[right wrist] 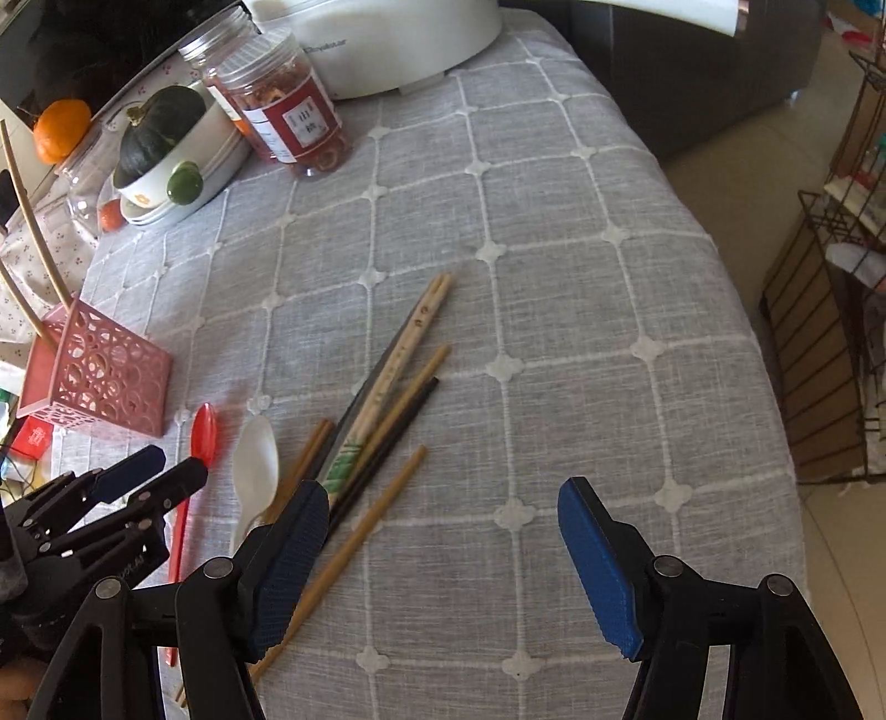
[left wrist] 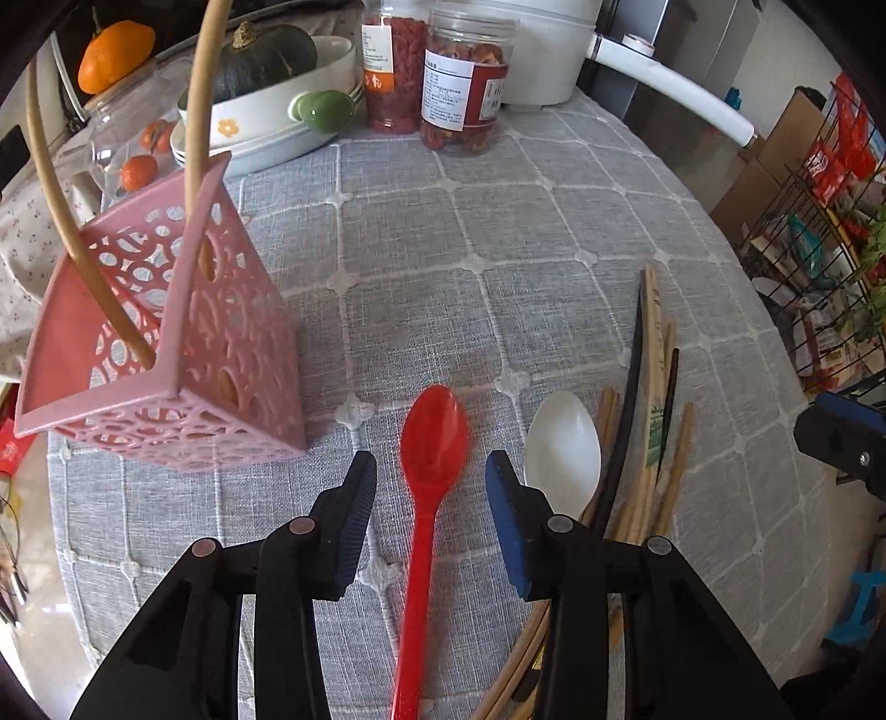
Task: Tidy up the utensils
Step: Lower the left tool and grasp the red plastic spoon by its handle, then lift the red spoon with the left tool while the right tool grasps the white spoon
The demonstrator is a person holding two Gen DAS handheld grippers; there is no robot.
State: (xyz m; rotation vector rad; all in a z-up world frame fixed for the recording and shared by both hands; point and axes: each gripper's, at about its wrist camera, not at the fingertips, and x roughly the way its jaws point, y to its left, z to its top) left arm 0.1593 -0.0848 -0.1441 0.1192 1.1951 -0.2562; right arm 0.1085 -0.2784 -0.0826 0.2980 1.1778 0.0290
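Note:
A red plastic spoon [left wrist: 429, 471] lies on the grey tablecloth, its handle running between the open jaws of my left gripper [left wrist: 432, 476]; the fingers do not touch it. A white spoon [left wrist: 562, 448] lies just right of it, beside a loose pile of chopsticks [left wrist: 653, 399]. A pink perforated utensil holder [left wrist: 166, 343] stands to the left with two wooden chopsticks [left wrist: 196, 127] in it. My right gripper [right wrist: 443, 515] is open and empty above the cloth, right of the chopsticks [right wrist: 387, 399]. The red spoon [right wrist: 202, 429], white spoon [right wrist: 255, 465], holder [right wrist: 97, 374] and left gripper [right wrist: 158, 471] also show in the right wrist view.
At the back stand two jars [left wrist: 462, 83], a white bowl with a green squash [left wrist: 266, 61], oranges [left wrist: 113, 55] and a white cooker [left wrist: 548, 50]. The table edge [left wrist: 775, 343] drops off at the right, with wire racks [right wrist: 830, 332] beyond.

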